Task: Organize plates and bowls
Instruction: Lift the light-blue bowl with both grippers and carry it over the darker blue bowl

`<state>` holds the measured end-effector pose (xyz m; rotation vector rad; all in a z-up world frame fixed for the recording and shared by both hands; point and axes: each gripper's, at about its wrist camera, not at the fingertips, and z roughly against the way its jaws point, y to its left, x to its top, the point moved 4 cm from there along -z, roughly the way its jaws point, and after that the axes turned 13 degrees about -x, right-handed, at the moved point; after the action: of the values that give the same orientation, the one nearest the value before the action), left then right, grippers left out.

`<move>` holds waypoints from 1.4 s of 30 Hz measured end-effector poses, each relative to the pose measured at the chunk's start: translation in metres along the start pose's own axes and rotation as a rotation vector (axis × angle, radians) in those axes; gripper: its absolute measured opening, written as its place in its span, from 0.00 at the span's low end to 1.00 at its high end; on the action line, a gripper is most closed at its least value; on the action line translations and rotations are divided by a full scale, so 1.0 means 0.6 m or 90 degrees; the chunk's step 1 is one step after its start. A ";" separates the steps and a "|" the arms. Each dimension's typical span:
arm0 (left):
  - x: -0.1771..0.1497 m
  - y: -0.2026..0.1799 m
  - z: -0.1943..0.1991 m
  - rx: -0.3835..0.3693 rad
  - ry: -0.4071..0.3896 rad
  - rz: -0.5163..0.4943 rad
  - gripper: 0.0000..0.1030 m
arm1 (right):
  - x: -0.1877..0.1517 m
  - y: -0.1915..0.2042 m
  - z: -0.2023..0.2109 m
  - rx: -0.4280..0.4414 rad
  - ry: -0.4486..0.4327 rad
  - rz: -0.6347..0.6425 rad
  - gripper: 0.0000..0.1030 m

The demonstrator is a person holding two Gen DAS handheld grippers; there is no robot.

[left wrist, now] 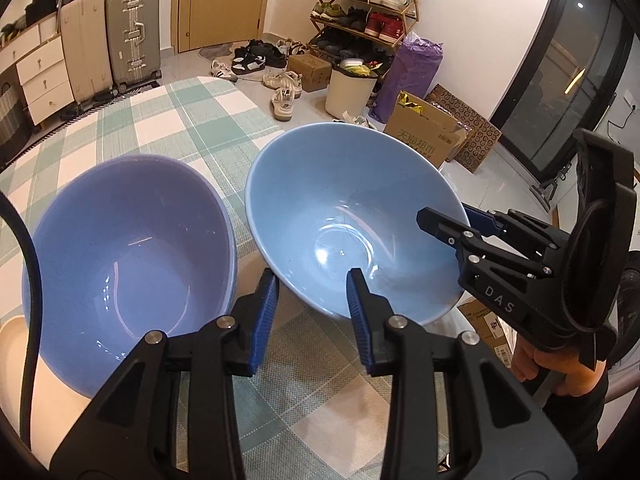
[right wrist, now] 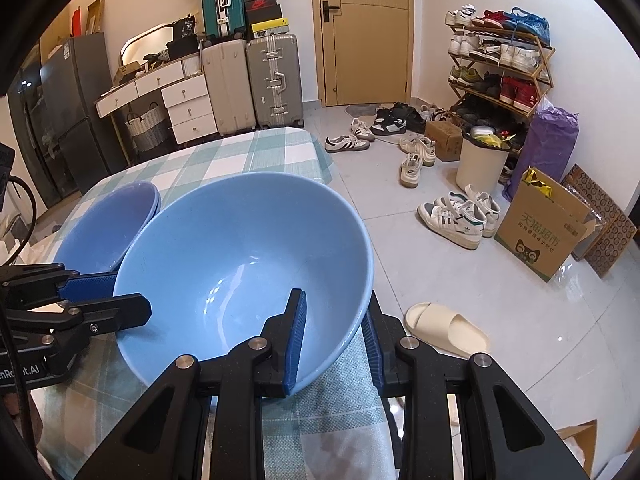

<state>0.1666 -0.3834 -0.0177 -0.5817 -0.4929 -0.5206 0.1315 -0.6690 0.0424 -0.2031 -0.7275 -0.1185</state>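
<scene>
A light blue bowl (left wrist: 352, 216) (right wrist: 244, 264) hangs tilted above the checked tablecloth (left wrist: 168, 120). My right gripper (right wrist: 334, 332) is shut on its near rim, one finger inside and one outside; it also shows in the left wrist view (left wrist: 452, 222). My left gripper (left wrist: 312, 300) straddles the bowl's opposite rim with its jaws apart, one finger inside, one outside; it shows in the right wrist view (right wrist: 108, 292). A darker blue bowl (left wrist: 128, 256) (right wrist: 108, 224) sits on the table to the left, apparently nested in another.
A cream plate edge (left wrist: 12, 344) lies at the table's left. The table edge (right wrist: 320, 160) drops to a tiled floor with shoes (right wrist: 456, 220), a slipper (right wrist: 448, 328), a bin (right wrist: 482, 164) and a cardboard box (right wrist: 540, 228).
</scene>
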 end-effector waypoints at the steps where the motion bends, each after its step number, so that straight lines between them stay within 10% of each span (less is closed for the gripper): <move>1: 0.001 -0.002 0.004 0.000 -0.004 -0.003 0.30 | 0.002 0.001 0.004 -0.002 -0.004 0.000 0.27; 42: -0.002 0.017 0.277 0.068 -0.165 0.006 0.30 | 0.121 0.136 0.171 0.042 -0.119 0.074 0.27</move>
<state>0.1242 -0.2721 0.0988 -0.5520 -0.7595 -0.4085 0.1333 -0.5690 0.1539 -0.1954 -0.9028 0.0356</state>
